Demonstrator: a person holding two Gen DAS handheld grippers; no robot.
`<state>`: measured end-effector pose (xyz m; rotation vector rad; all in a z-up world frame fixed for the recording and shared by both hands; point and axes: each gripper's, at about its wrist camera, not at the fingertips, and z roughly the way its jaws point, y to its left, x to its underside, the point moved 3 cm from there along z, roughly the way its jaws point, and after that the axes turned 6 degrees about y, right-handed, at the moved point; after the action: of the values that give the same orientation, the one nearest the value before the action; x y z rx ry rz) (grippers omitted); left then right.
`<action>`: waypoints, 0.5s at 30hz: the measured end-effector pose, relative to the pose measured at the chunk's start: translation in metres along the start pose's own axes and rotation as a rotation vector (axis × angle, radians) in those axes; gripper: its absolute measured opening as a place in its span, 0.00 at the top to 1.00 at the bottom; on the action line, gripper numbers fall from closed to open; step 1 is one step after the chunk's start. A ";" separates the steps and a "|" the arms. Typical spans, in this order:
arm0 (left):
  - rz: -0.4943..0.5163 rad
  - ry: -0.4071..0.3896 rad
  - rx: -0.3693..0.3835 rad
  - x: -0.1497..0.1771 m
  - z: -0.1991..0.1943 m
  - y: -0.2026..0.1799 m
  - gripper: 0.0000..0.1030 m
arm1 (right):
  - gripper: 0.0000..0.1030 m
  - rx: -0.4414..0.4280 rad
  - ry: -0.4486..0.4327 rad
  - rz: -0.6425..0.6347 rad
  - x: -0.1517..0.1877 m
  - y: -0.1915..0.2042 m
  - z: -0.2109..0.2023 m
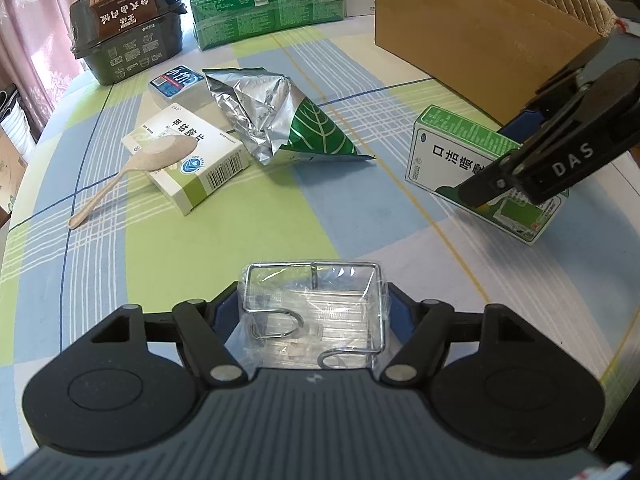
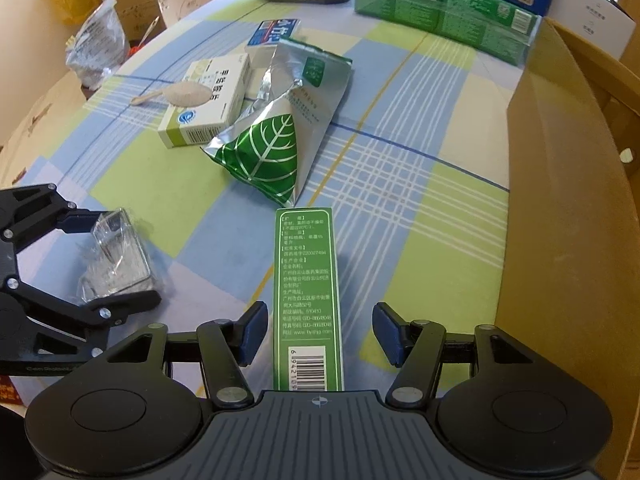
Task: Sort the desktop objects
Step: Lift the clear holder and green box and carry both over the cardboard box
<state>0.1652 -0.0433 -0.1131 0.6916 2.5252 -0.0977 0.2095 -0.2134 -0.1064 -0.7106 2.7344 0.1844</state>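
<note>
My left gripper is shut on a clear plastic packet with wire hooks, held low over the checked tablecloth; the packet also shows in the right wrist view. My right gripper is open, its pads on either side of a green and white medicine box without touching it; the box stands on the table. A silver and green foil bag, a white and green pill box with a beige spoon on it, and a small blue and white box lie further back.
An open cardboard box stands at the right. A dark food tub and stacked green and blue packs line the far edge. Bags and cartons sit beyond the table's left side.
</note>
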 end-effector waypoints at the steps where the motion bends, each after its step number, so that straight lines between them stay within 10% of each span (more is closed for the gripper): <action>1: 0.000 -0.002 0.003 0.000 0.000 0.000 0.37 | 0.46 0.002 0.004 -0.006 0.000 0.001 0.002; 8: -0.038 -0.013 0.054 0.002 -0.006 0.006 0.39 | 0.73 0.017 0.029 -0.027 0.004 0.005 0.009; 15: -0.046 0.001 0.034 0.004 -0.017 0.006 0.39 | 0.73 -0.005 -0.008 0.001 0.009 0.001 -0.010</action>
<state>0.1580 -0.0328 -0.1002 0.6468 2.5460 -0.1575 0.1992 -0.2184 -0.0994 -0.7087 2.7276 0.1943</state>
